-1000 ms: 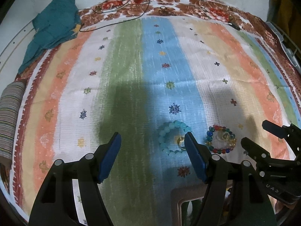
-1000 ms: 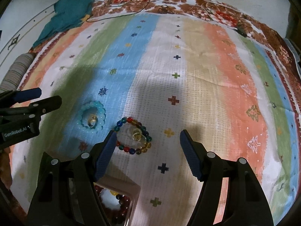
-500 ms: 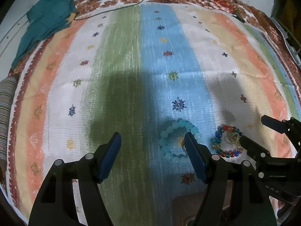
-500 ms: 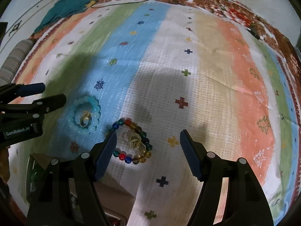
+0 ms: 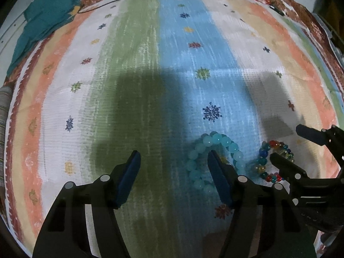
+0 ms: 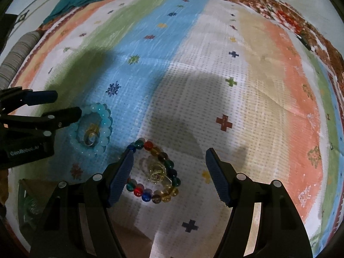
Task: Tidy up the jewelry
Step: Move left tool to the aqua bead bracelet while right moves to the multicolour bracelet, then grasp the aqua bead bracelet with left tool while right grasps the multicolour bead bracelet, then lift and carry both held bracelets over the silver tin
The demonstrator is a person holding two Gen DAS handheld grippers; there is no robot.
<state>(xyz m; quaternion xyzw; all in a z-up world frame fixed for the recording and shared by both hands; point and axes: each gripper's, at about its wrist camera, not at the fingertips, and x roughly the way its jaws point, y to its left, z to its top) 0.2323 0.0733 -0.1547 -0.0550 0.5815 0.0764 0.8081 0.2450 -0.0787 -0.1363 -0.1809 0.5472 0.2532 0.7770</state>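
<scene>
Left tongs (image 5: 172, 167): empty, jaws closing, right jaw over the aqua bracelet (image 5: 215, 152), lined up for a pick.
Aqua bracelet: flat on the striped cloth (image 5: 139, 64), ring (image 6: 91, 137) inside.
Right tongs (image 6: 168, 172): wide, empty, straddling the multicolour bracelet (image 6: 154, 172), rings (image 6: 158, 172) nested inside.

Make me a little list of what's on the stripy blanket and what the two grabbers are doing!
surface: striped cloth
light blue bracelet: flat on blue stripe, a ring inside
multicolour bracelet: flat, gold rings inside
left gripper: closing, nothing between the pads, one finger over the blue bracelet
right gripper: open, above multicolour bracelet
far corner: teal cloth
</scene>
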